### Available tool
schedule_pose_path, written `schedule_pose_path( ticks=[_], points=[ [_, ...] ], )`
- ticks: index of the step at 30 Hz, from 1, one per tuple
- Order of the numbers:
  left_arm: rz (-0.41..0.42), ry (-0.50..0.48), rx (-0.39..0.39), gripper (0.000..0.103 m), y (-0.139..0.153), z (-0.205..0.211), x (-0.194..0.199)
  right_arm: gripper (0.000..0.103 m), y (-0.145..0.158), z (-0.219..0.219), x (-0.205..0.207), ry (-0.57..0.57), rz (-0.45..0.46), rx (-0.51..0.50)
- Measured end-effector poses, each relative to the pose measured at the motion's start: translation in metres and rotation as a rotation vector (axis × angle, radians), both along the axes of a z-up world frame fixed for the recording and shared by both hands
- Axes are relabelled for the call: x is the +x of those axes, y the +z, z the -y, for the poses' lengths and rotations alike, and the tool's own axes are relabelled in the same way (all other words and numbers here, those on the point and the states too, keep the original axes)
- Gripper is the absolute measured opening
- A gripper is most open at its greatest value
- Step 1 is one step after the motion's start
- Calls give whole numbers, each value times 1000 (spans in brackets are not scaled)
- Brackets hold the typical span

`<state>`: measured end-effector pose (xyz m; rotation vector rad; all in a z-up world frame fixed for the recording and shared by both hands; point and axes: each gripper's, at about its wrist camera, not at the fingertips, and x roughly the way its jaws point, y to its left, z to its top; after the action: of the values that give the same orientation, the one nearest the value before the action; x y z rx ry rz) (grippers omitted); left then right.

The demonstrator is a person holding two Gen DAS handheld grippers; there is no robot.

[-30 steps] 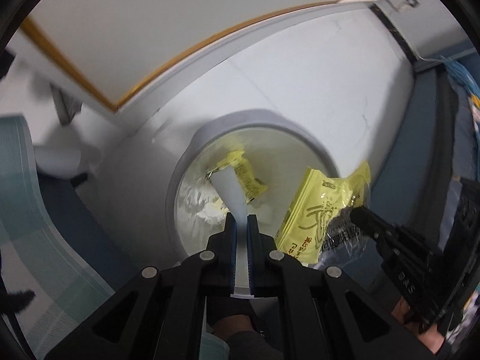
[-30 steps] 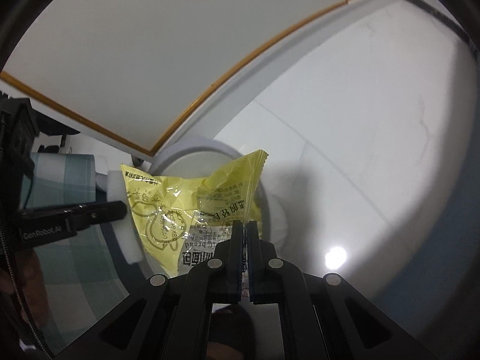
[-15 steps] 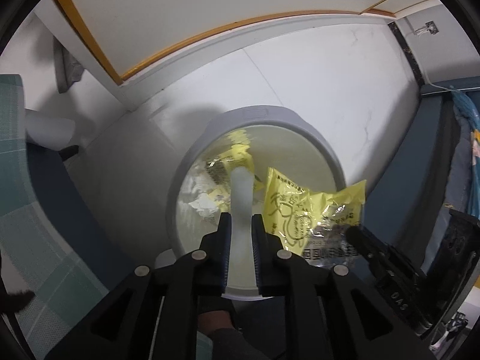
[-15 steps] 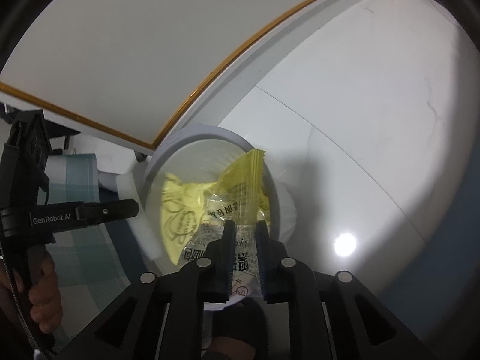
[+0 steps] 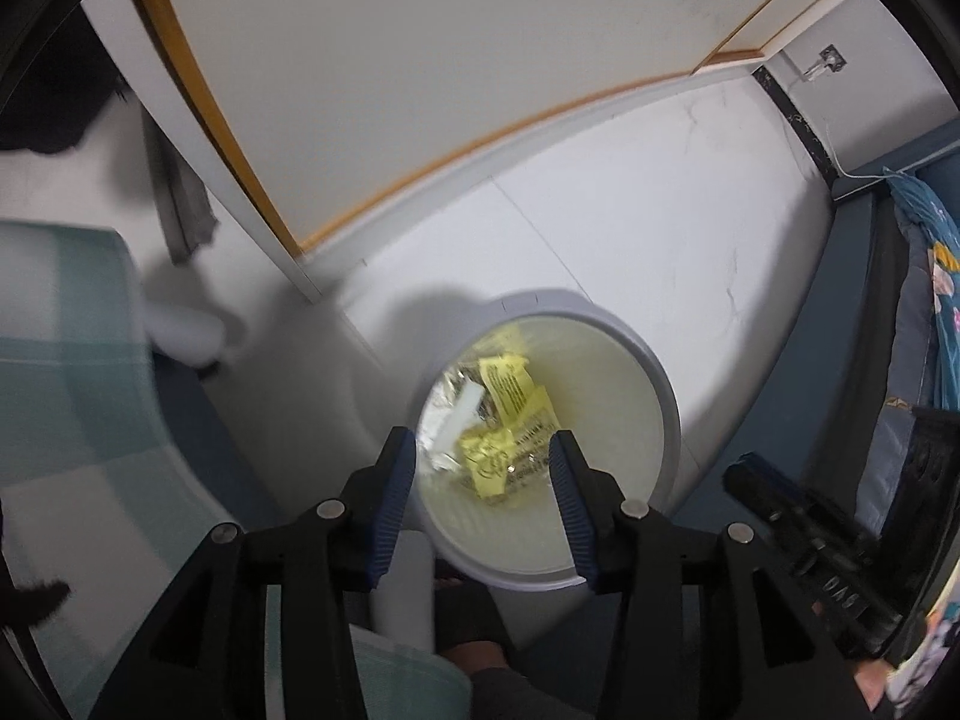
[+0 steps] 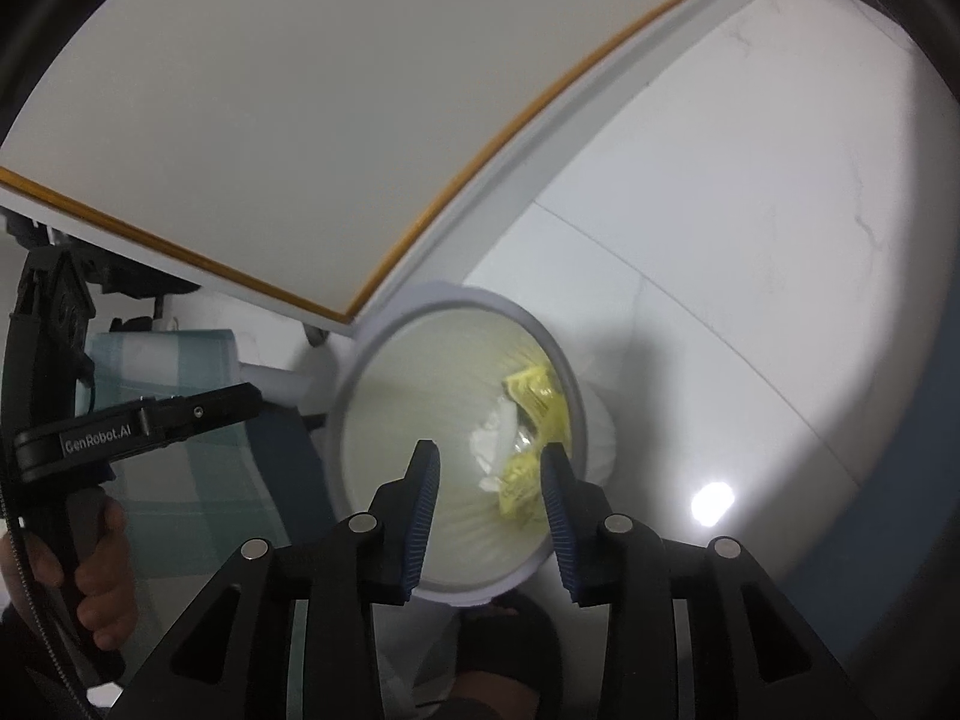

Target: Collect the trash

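A round white trash bin [image 5: 651,372] [image 6: 384,342] stands on the pale floor below both grippers. Inside it lie yellow snack wrappers [image 5: 510,387] [image 6: 537,405] and a white strip of paper [image 5: 459,417] [image 6: 498,429]. My left gripper [image 5: 480,447] hangs above the bin, its jaws opening, with nothing held between them. My right gripper [image 6: 489,459] also hangs over the bin with jaws opening and empty. The right gripper [image 5: 804,516] shows at the lower right of the left wrist view. The left gripper [image 6: 138,426], in a person's hand [image 6: 102,576], shows at the left of the right wrist view.
A white cabinet door with a wooden edge [image 5: 384,204] [image 6: 420,222] rises behind the bin. A teal checked cloth [image 5: 66,360] [image 6: 174,372] lies to the left. A dark blue surface with patterned fabric [image 5: 930,276] runs along the right.
Both grippers went from shut to open and rose. The white strip left the left gripper and the large yellow wrapper left the right gripper; both now lie in the bin.
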<state>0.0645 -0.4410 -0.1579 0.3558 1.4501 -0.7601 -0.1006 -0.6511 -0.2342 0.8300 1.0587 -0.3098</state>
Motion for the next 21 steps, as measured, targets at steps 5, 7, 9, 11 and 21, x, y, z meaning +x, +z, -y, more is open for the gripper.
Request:
schedule_pose_path(
  ticks=[5, 7, 9, 11, 21],
  points=[
    [79, -19, -41, 48, 32, -17, -3, 52, 40, -5, -1, 28, 79, -67],
    [100, -25, -57, 61, 44, -21, -6, 55, 54, -10, -1, 34, 97, -76],
    [123, -30, -80, 65, 58, -24, -11, 55, 67, -17, -1, 44, 104, -85],
    [141, -49, -115, 66, 74, -28, -16, 58, 80, -23, -3, 51, 110, -102],
    [280, -151, -169, 83, 135, -40, -45, 78, 133, -41, -22, 65, 143, -153]
  ],
)
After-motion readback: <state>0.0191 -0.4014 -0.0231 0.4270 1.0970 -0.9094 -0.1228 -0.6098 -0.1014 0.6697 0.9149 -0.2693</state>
